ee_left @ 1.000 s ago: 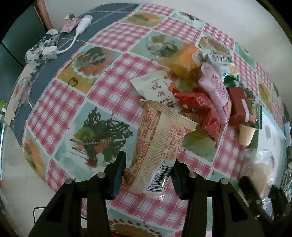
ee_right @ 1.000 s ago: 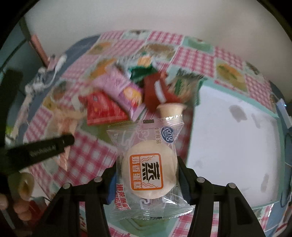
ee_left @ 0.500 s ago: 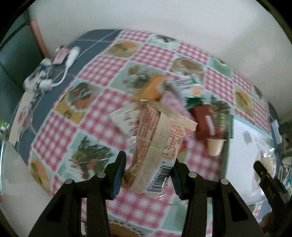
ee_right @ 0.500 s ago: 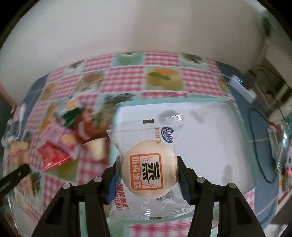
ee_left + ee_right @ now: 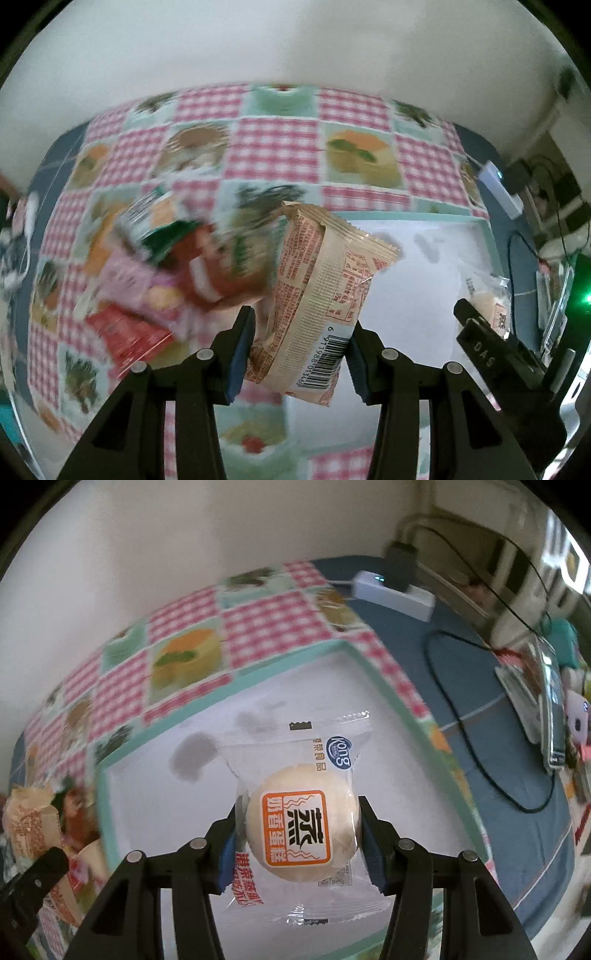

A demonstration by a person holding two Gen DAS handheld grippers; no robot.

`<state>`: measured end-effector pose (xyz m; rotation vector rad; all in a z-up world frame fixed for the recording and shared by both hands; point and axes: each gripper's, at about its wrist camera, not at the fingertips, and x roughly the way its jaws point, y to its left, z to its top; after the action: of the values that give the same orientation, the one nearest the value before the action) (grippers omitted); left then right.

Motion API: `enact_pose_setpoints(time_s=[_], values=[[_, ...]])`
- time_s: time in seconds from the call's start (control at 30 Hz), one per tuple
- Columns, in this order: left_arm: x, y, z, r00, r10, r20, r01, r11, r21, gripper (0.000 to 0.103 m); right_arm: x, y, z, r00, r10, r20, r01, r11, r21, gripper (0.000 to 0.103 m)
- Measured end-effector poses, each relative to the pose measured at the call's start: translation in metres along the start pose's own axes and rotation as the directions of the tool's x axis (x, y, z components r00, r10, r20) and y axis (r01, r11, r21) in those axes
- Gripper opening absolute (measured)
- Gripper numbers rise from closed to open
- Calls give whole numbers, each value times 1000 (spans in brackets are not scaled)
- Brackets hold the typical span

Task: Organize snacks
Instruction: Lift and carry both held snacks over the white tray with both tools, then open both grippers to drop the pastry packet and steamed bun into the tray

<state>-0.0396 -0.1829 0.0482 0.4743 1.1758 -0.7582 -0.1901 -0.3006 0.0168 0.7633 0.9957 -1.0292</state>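
My left gripper (image 5: 300, 345) is shut on a tan snack packet (image 5: 321, 291) with red print and a barcode, held above the left edge of a white tray (image 5: 424, 266) with a teal rim. My right gripper (image 5: 297, 840) is shut on a clear-wrapped round steamed cake (image 5: 301, 827) with an orange label, hanging over the white tray (image 5: 155, 812). The right gripper (image 5: 480, 332) and its cake show at the right of the left wrist view. A blurred pile of snack packets (image 5: 166, 273) lies left of the tray on the checked tablecloth (image 5: 273, 147).
A white power strip (image 5: 391, 590) with a plug and black cable (image 5: 461, 731) lies on blue cloth beyond the tray's right side. A tablet-like device (image 5: 550, 709) and small toys sit at the far right. A pale wall runs behind the table.
Both grippers have swung right from the snack pile to above the white tray, each keeping its packet. Both wrists rolled on the way.
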Motion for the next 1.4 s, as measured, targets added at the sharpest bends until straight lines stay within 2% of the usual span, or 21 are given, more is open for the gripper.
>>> enact_pose_setpoints(time_s=[0.17, 0.33, 0.4, 0.47, 0.53, 0.63, 0.7, 0.77, 0.83, 1.03, 1.23, 1.3, 1.33, 1.4], values=[[20, -35, 16, 1000, -13, 1, 13, 999, 41, 48, 14, -23, 12, 1000, -20, -9, 21, 998, 59, 58], [37, -42, 28, 999, -36, 9, 35, 999, 35, 49, 19, -33, 21, 999, -49, 10, 48, 995, 84, 58], [39, -39, 31, 999, -27, 26, 26, 999, 27, 62, 19, -34, 25, 998, -53, 15, 51, 995, 88, 58], [43, -35, 34, 999, -21, 30, 21, 1000, 17, 70, 18, -32, 28, 998, -54, 22, 52, 995, 84, 59], [45, -31, 37, 999, -30, 24, 30, 1000, 2, 71, 18, -28, 30, 998, -54, 26, 52, 996, 75, 59], [44, -26, 36, 999, -27, 26, 28, 1000, -12, 83, 16, -21, 30, 998, -61, 35, 59, 997, 53, 59], [41, -21, 36, 999, -20, 32, 20, 1000, -19, 85, 13, -16, 30, 997, -66, 41, 64, 997, 35, 61], [36, -17, 34, 999, -14, 41, 15, 1000, -23, 87, 7, -14, 29, 996, -67, 64, 65, 998, 20, 78], [32, -14, 33, 999, -12, 42, 13, 1000, -19, 89, 0, -12, 29, 993, -77, 89, 76, 997, 11, 83], [20, 2, 25, 998, -5, 60, 6, 1000, -28, 91, -21, -9, 23, 990, -69, 125, 69, 998, 7, 88], [8, 27, 8, 996, 8, 91, -3, 998, -57, 92, -29, 1, 0, 992, -52, 111, 55, 998, -27, 89], [0, 37, 0, 993, 22, 116, -15, 998, -64, 92, -34, 9, -8, 992, -52, 118, 59, 997, -52, 94], [-3, 41, -3, 992, 24, 127, -16, 998, -67, 92, -38, 11, -11, 990, -52, 128, 60, 996, -61, 102], [-11, 50, -11, 987, 30, 155, -18, 997, -76, 92, -46, 17, -15, 987, -50, 152, 63, 995, -78, 103]])
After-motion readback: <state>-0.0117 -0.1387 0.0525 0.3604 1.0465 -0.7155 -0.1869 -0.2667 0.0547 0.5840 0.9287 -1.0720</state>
